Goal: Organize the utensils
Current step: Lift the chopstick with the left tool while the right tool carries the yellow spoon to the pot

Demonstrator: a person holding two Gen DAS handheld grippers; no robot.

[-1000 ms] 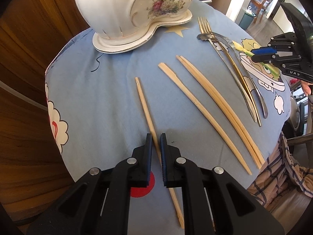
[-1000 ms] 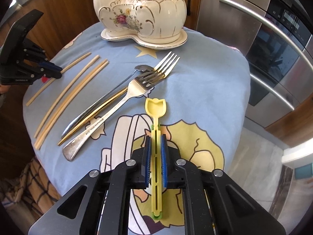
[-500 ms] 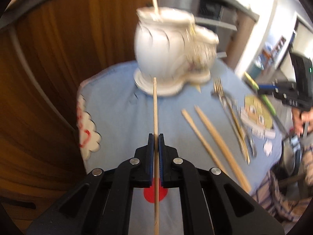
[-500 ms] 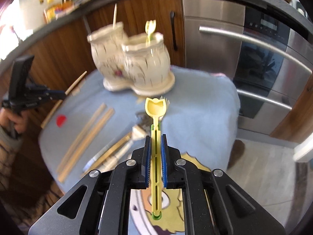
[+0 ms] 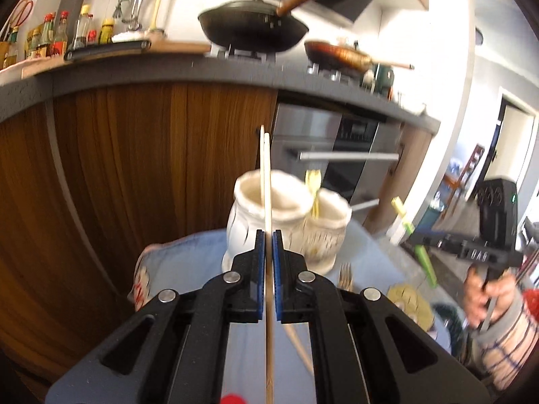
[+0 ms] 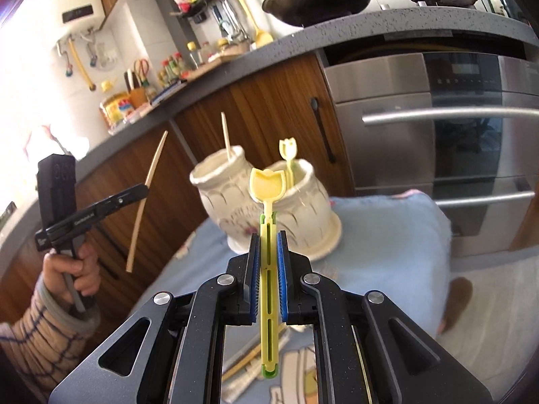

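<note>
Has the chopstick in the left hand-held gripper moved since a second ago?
Yes. The chopstick has been lifted off the blue cloth and now stands upright in front of the ceramic holder.

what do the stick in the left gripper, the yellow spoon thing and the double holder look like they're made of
Chopstick: likely bamboo or wood, pale tan, matte. Yellow spoon: looks plastic, with a uniform bright colour and moulded slots in the handle. Holder: apparently glazed ceramic, glossy cream with a floral print.

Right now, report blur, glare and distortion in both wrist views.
Left wrist view: the ceramic holder and stove pans are motion-smeared, the gripper and its chopstick sharper; the right edge is blown out white. Right wrist view: glare floods the upper left; the countertop bows from fisheye; the yellow spoon is crisp.
</note>
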